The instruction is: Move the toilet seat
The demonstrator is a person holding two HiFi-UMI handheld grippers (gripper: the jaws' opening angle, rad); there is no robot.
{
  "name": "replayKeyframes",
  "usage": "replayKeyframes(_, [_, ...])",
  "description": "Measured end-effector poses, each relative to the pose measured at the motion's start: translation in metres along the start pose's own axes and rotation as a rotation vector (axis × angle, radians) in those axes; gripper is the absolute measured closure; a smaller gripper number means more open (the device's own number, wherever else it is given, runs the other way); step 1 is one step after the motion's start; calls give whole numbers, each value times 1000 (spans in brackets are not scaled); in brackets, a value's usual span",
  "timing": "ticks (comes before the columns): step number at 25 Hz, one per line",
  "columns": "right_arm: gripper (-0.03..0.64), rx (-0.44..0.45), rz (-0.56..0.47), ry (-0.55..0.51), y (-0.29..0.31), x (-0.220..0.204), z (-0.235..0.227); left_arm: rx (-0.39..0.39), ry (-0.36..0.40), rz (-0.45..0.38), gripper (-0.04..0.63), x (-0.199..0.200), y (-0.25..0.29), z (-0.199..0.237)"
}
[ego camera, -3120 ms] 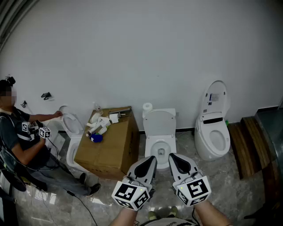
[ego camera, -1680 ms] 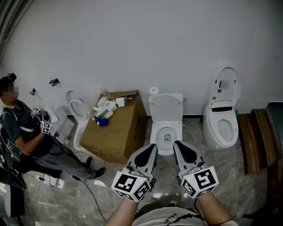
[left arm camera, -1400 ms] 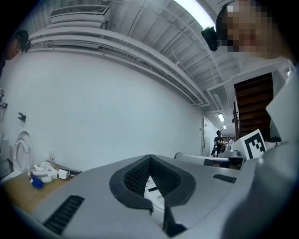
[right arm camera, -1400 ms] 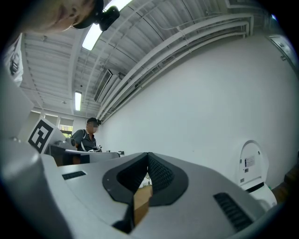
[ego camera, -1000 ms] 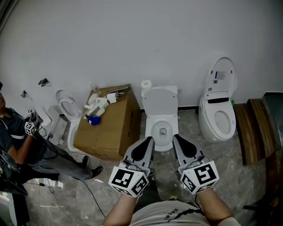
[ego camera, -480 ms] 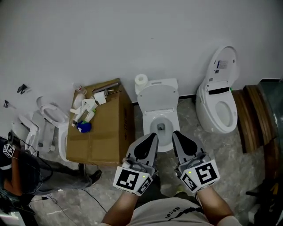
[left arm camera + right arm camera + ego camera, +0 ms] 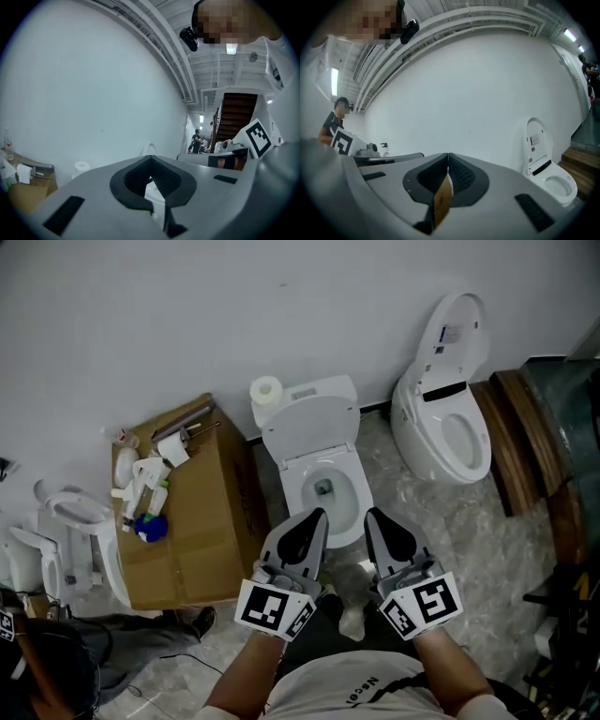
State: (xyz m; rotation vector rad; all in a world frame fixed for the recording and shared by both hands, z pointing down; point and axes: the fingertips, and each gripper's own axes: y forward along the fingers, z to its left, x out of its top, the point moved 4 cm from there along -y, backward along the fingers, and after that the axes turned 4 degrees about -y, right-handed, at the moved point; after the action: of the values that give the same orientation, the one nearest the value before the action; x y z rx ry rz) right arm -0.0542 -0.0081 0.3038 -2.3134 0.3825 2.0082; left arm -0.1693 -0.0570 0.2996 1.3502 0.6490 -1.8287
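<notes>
The middle white toilet [image 7: 323, 491] stands against the wall with its seat and lid [image 7: 314, 427] raised upright against the tank. Both grippers hover side by side over the front rim of the bowl, touching nothing. My left gripper [image 7: 317, 515] [image 7: 150, 159] is shut and holds nothing; a bit of white toilet [image 7: 151, 191] shows through the gap low between its jaws. My right gripper [image 7: 373, 515] [image 7: 448, 155] is shut too, with a thin tan strip showing low between its jaws. The left gripper's body [image 7: 389, 158] appears at the left of the right gripper view.
A cardboard box [image 7: 187, 512] with bottles and fittings on top stands just left of the toilet. A paper roll [image 7: 268, 390] sits on the tank. A second toilet [image 7: 445, 409] [image 7: 541, 154] with raised lid stands at the right, wooden planks [image 7: 525, 437] beyond. Another toilet [image 7: 80, 540] and a person's legs [image 7: 141, 652] lie left.
The view has closed in on the middle toilet. Both grippers have come forward and down, now over the bowl's front. The seated person has slid mostly out at the left. Both stay shut.
</notes>
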Motion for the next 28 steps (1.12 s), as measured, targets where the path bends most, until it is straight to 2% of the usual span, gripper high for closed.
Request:
replayKeyframes(3, [603, -35, 31, 34, 5, -23, -12, -30, -18, 32, 592, -24, 15, 3])
replayKeyframes(8, [603, -70, 102, 75, 18, -86, -40, -16, -43, 93, 592, -74, 43, 24])
replayKeyframes(12, [601, -103, 174, 141, 24, -155, -69, 6, -62, 158, 592, -129, 66, 43])
replayKeyframes(20, [601, -190, 312, 305, 29, -311, -119, -7, -85, 283, 592, -258, 108, 62])
replayKeyframes(28, [597, -266, 416, 410, 25, -446, -143, 0, -121, 369, 592, -385, 121, 80])
